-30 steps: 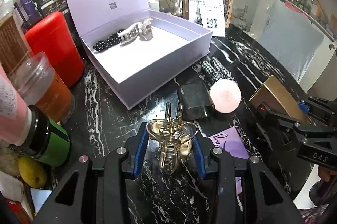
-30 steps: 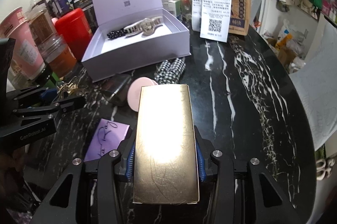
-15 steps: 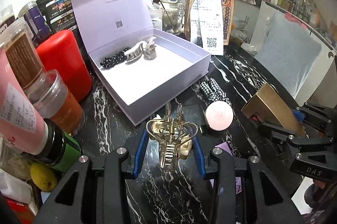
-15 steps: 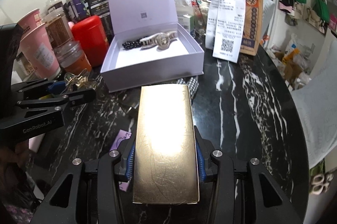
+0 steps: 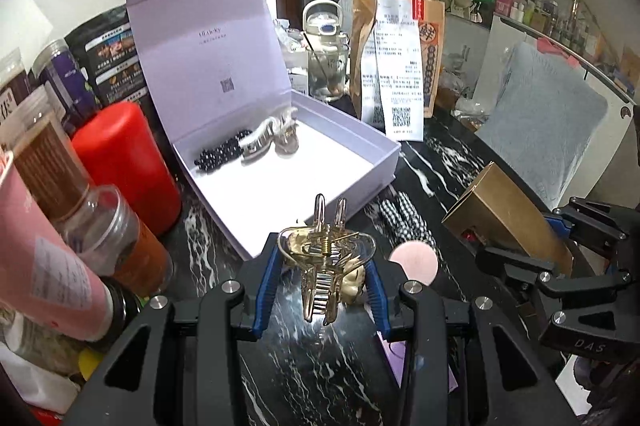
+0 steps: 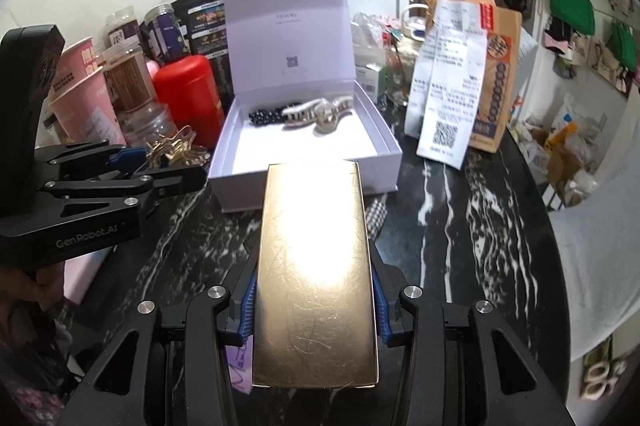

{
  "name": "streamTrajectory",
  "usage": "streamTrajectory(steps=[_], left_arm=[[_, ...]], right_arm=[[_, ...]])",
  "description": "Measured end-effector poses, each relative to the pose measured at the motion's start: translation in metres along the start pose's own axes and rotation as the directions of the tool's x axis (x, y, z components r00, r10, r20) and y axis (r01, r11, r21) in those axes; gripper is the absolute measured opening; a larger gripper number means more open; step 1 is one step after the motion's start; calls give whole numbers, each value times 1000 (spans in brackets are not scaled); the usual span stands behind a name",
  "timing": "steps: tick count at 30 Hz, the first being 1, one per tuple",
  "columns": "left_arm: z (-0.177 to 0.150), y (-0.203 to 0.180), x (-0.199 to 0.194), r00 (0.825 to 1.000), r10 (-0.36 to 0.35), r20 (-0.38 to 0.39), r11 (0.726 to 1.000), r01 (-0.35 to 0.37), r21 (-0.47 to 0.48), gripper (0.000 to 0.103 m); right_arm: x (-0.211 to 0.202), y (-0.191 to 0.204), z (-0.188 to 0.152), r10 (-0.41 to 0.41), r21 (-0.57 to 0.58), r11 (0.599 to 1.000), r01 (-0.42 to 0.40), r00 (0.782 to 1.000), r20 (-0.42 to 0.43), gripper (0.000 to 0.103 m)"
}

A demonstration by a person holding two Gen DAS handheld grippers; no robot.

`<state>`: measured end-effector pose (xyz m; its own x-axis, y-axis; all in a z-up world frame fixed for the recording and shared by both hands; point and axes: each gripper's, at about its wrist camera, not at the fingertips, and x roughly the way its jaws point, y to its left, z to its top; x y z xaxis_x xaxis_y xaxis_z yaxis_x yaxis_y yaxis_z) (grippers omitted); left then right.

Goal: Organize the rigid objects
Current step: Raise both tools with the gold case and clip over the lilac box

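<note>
Left wrist view: I've raised both loads off the desk point(image 5: 320, 378); left gripper point(image 5: 320, 282) clamps the gold hair claw point(image 5: 326, 266), right gripper point(image 6: 314, 300) clamps the gold box point(image 6: 316, 266), both now short of the open lilac box point(image 5: 320, 178).

Gold claw clip point(image 5: 326, 268) held aloft; gold box point(image 6: 316, 274) gripped lengthwise.

Both the left gripper point(image 5: 320, 286) and right gripper point(image 6: 316, 302) hang tilted downward, fingers point(image 5: 266, 282) clamped on loads.

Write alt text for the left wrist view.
The left hand-held gripper grips a gold claw hair clip above a black marble table, facing an open lilac box holding a pale clip and black beads.
</note>
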<state>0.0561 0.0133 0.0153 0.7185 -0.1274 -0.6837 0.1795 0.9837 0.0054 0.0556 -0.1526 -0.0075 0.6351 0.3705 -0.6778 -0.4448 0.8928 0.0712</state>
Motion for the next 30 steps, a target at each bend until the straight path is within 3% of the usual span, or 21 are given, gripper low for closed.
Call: streamTrajectory(steps=[30], left_arm=[[69, 29, 28, 998, 20, 60, 999, -19, -26, 39]], right_arm=[[28, -13, 88, 47, -102, 994, -37, 995, 93, 44]])
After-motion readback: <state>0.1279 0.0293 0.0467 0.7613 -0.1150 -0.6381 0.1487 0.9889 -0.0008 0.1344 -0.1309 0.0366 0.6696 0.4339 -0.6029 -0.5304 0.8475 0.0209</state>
